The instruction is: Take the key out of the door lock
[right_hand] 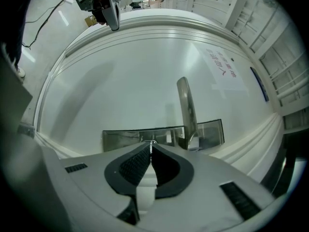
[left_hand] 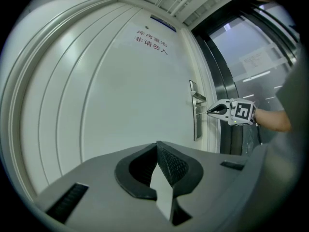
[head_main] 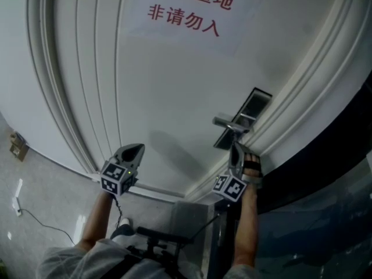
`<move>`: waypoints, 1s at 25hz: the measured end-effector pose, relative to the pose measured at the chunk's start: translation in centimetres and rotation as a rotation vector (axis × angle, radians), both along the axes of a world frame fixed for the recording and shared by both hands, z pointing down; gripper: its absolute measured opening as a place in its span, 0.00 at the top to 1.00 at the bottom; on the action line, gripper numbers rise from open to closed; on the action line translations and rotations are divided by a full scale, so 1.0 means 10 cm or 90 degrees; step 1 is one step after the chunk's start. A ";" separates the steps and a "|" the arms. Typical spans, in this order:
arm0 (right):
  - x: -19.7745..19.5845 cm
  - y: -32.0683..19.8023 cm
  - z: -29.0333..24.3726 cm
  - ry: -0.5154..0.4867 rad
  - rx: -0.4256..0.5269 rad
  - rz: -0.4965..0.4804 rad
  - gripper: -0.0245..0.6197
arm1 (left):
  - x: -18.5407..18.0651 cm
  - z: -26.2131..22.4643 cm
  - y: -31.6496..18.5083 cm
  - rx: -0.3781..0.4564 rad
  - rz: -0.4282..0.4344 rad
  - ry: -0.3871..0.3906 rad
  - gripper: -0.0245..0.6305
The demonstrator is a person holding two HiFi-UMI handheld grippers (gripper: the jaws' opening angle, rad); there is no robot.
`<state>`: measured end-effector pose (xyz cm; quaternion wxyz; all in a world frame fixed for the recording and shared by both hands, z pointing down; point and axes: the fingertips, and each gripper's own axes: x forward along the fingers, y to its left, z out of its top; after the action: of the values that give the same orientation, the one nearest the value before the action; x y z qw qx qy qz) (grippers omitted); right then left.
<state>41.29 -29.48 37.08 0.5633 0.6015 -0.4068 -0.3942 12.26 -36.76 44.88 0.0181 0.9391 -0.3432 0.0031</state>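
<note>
The white door (head_main: 174, 92) carries a metal lock plate (head_main: 256, 102) with a lever handle (head_main: 228, 122). My right gripper (head_main: 235, 148) points at the plate just below the handle, shut on the key. In the left gripper view the key (left_hand: 203, 112) is a thin metal blade reaching from the right gripper (left_hand: 212, 111) to the lock plate (left_hand: 195, 125). The right gripper view shows the key (right_hand: 150, 141) pinched at the tips of the right gripper (right_hand: 151, 146), in front of the lock plate (right_hand: 120, 138). My left gripper (head_main: 138, 149) hangs shut and empty, left of the lock.
A paper sign with red characters (head_main: 189, 7) is stuck high on the door. A dark frame and glass panel (head_main: 325, 173) run along the door's right side. On the floor at the left lie a small box (head_main: 17, 145) and a cable (head_main: 40, 221).
</note>
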 end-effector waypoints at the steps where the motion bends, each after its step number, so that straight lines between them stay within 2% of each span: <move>1: -0.02 0.03 0.01 -0.003 0.003 -0.002 0.93 | 0.00 0.00 0.01 0.000 0.000 -0.001 0.95; 4: -0.03 0.12 0.02 -0.050 0.021 -0.011 0.93 | 0.02 -0.01 0.04 0.001 0.005 0.000 0.95; 8: -0.02 0.28 0.03 -0.191 0.067 -0.022 0.93 | 0.07 0.02 0.09 -0.002 0.013 -0.002 0.95; 16: -0.03 0.59 0.16 -0.421 0.143 -0.032 0.93 | 0.20 0.08 0.19 -0.009 0.029 -0.005 0.95; 22: -0.11 0.75 0.34 -0.518 0.172 -0.031 0.93 | 0.25 0.05 0.21 -0.007 0.032 -0.001 0.95; 25: -0.17 0.81 0.40 -0.600 0.190 -0.036 0.93 | 0.29 0.05 0.24 -0.009 0.035 0.000 0.95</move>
<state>39.57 -21.41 41.06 0.2148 0.7772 -0.5726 -0.1482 15.12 -34.39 45.40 0.0243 0.9481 -0.3170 0.0060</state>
